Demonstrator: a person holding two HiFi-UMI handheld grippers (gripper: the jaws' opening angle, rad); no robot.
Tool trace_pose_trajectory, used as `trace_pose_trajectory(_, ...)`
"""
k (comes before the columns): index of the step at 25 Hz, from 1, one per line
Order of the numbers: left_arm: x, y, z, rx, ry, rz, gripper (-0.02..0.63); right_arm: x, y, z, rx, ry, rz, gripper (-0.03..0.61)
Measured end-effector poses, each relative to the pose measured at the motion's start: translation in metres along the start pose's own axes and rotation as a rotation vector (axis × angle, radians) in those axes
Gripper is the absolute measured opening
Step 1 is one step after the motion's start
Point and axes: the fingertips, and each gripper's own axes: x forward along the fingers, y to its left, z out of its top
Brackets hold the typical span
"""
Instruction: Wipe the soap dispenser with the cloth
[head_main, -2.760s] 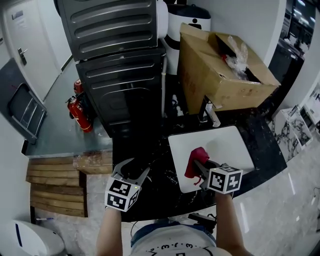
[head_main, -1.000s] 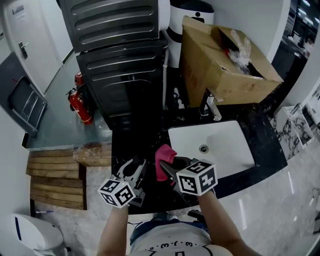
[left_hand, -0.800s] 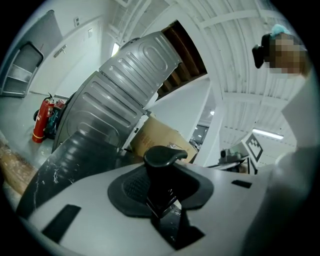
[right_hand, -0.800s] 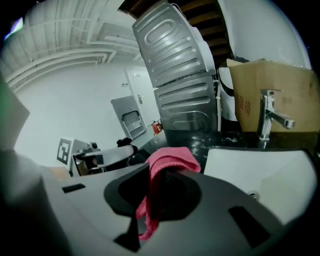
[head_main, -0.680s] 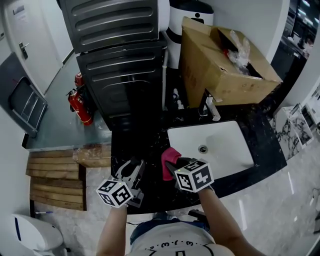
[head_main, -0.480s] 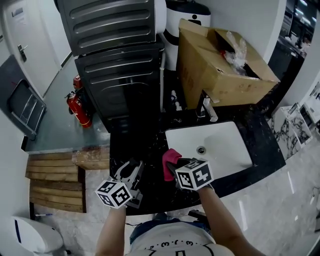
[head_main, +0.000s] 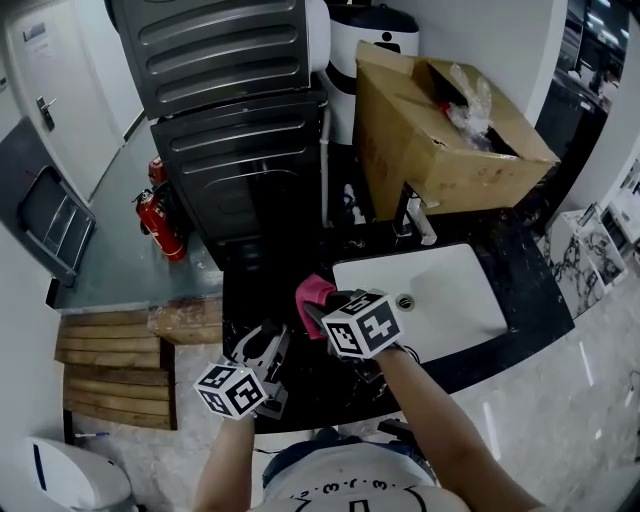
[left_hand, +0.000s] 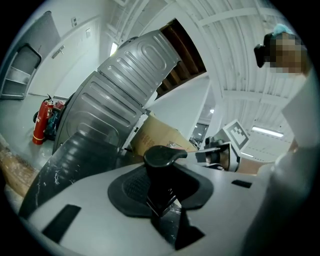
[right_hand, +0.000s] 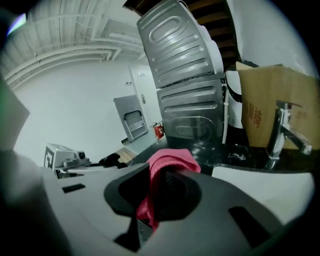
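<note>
My left gripper (head_main: 266, 342) stands near the counter's front edge, shut on a black soap dispenser. In the left gripper view the dispenser's pump head (left_hand: 163, 156) sticks up between the jaws of my left gripper (left_hand: 162, 192). In the head view the dark bottle hardly shows against the black counter. My right gripper (head_main: 322, 305) is shut on a pink cloth (head_main: 312, 293), just right of and beyond the left one. The cloth (right_hand: 169, 167) bulges out of my right gripper (right_hand: 160, 195), apart from the dispenser's pump head (right_hand: 112, 160), which shows to its left.
A white sink (head_main: 460, 305) with a chrome faucet (head_main: 417, 218) is set in the black counter (head_main: 255, 290). A cardboard box (head_main: 430, 130) stands behind it, dark stacked appliances (head_main: 235, 140) at back left. A fire extinguisher (head_main: 150, 215) and wooden pallet (head_main: 105, 360) are on the floor at left.
My right gripper has carried the pink cloth from over the sink leftward, close to the left gripper. The left gripper has kept still with the dispenser.
</note>
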Motion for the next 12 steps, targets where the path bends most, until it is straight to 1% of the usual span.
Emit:
trace_pose_trajectory(3,-0.002,0.002,0.0,-0.016,-0.008,0.0,0.109,0.004,-0.016,-0.009,0.006,0.04,-0.039,0.048)
trace_pose_trajectory(6,-0.002,0.002,0.0,-0.01,-0.011,-0.002,0.109,0.005,-0.04,-0.029,0.056,0.074,-0.099,0.048)
trace_pose_trajectory(9,0.001,-0.001,0.0,0.023,-0.003,-0.005,0.109,0.003,-0.056,-0.047,0.106,0.102,-0.141,0.048)
trace_pose_trajectory(12,0.006,-0.006,0.001,0.082,0.031,-0.006,0.109,-0.004,-0.063,-0.067,0.152,0.137,-0.169,0.048)
